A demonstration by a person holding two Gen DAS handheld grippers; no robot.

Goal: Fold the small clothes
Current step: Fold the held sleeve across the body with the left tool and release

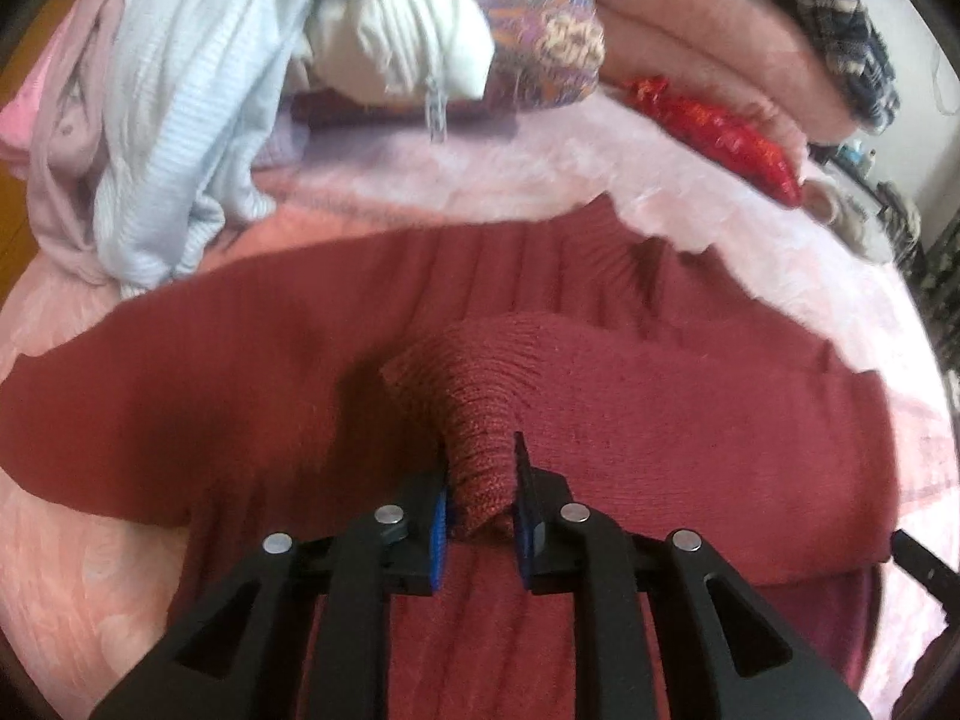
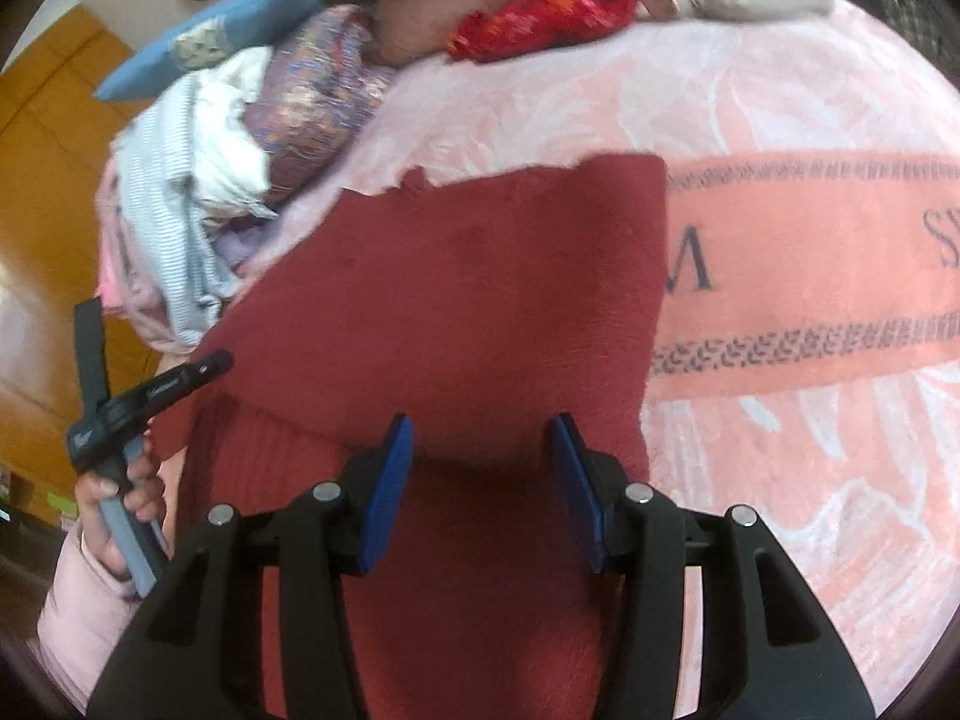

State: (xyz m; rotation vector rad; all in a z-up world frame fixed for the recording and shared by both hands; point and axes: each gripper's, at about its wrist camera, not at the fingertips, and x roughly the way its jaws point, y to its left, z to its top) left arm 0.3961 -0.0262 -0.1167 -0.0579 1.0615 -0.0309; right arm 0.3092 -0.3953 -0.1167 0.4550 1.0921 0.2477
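A dark red knit sweater [image 1: 660,420] lies spread on a pink blanket [image 1: 72,540]. My left gripper [image 1: 483,480] is shut on a bunched ribbed cuff [image 1: 480,420] of the sweater and holds it lifted above the body of the garment. In the right wrist view the sweater [image 2: 450,300] lies flat, with its straight edge to the right. My right gripper [image 2: 483,438] is open and empty, hovering just above the sweater's near part. The left gripper's handle [image 2: 120,420], held in a hand, shows at the left of that view.
A heap of unfolded clothes, pale blue [image 1: 180,120] and white [image 1: 408,30], lies at the back left. Folded pink blankets [image 1: 720,30], a red cushion [image 1: 720,126] and a patterned purple bundle [image 1: 540,30] sit behind. The blanket's orange lettered band [image 2: 810,276] runs right of the sweater.
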